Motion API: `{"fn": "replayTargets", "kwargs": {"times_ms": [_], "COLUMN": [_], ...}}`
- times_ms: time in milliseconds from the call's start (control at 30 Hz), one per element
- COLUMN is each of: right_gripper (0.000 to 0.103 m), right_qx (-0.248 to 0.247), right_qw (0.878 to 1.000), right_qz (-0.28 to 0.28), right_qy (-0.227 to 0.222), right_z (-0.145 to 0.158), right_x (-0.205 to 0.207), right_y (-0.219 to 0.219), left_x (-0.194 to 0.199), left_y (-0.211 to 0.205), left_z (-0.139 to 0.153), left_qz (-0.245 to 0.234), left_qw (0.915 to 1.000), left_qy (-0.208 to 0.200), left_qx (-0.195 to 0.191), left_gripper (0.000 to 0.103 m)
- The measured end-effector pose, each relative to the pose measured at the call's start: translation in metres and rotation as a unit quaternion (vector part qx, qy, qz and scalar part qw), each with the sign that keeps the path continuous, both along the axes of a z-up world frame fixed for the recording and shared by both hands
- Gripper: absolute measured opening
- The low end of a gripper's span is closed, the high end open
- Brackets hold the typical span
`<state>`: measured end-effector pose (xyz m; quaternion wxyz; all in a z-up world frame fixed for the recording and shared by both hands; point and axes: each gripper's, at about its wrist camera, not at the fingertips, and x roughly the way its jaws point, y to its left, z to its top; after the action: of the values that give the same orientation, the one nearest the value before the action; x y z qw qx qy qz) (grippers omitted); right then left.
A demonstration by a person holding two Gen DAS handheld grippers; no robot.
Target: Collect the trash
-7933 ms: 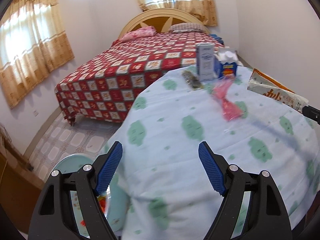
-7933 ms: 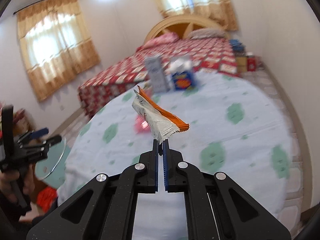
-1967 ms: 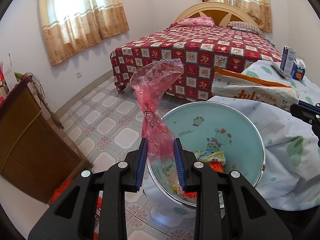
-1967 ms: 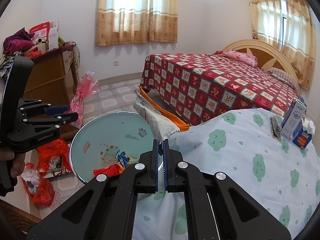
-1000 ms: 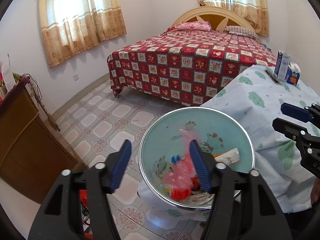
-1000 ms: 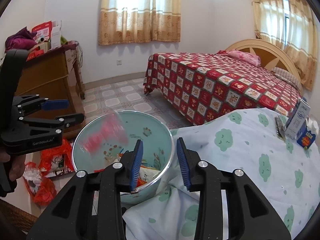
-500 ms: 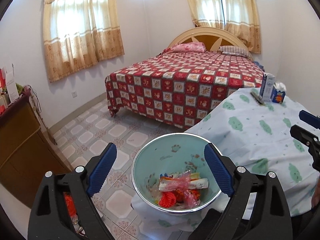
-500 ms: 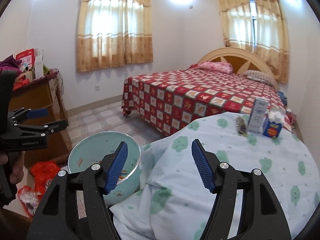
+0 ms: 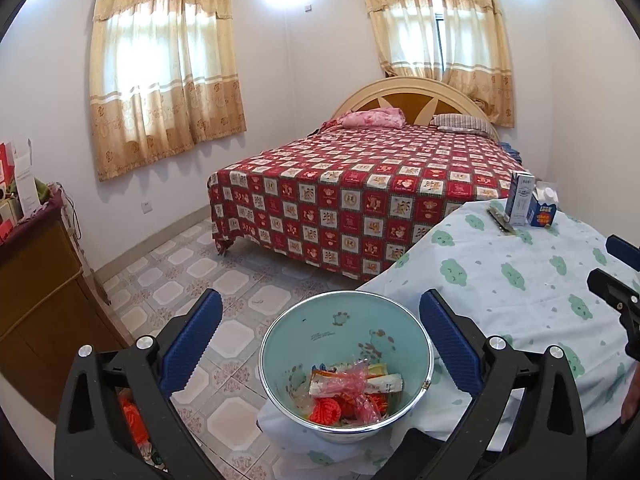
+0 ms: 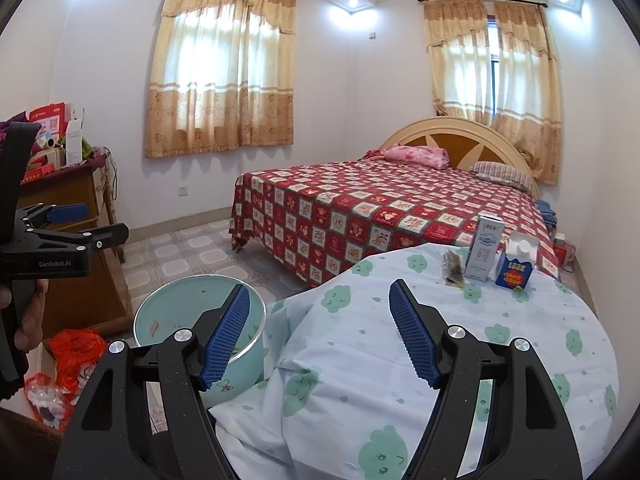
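A: Left gripper (image 9: 320,344) — fingers spread wide, nothing between them. It hangs above the teal bin (image 9: 408,332) standing on the tiled floor just beside the table (image 9: 520,292). Trash lies in the bin's bottom: a white-and-orange snack wrapper (image 9: 384,383), crumpled pink plastic (image 9: 352,380), red scraps. Wrapper print too small to read.

B: Right gripper (image 10: 320,334) — fingers likewise spread, empty, over the cloud-print tablecloth (image 10: 460,320). Bin rim (image 10: 168,284) shows low on its left.

A: Any readable text?

B: The left tool's body, seen from the right wrist view, reads "GenRobot.AI" (image 10: 56,264). At the table's far edge, a blue carton (image 10: 515,271) reads "Look", touching a tall pale box (image 10: 485,254) whose print is illegible. A dark flat wrapper (image 10: 453,269) lies just beside the box.

A: Red bags (image 10: 76,350) sit on the floor near the wooden cabinet (image 10: 84,280).
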<state>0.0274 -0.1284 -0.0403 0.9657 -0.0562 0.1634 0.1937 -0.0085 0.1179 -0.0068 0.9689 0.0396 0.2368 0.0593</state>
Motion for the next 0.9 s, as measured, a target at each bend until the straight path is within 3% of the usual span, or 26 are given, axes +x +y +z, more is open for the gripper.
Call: {"fn": "replayTargets", "kwargs": {"times_ms": [900], "right_gripper": [0.074], "right_qx": [0.009], "right_qw": [1.000], "right_qz": [-0.008], "right_qy": [-0.006], "right_z": [0.002], "right_x": [-0.013], "right_y": [-0.010], "left_x": [-0.002], "left_y": [-0.004], "left_z": [-0.006], "left_qz": [-0.005], "left_qw": [0.9999], "left_qy": [0.007], "left_qx": [0.010], "left_gripper": [0.097]}}
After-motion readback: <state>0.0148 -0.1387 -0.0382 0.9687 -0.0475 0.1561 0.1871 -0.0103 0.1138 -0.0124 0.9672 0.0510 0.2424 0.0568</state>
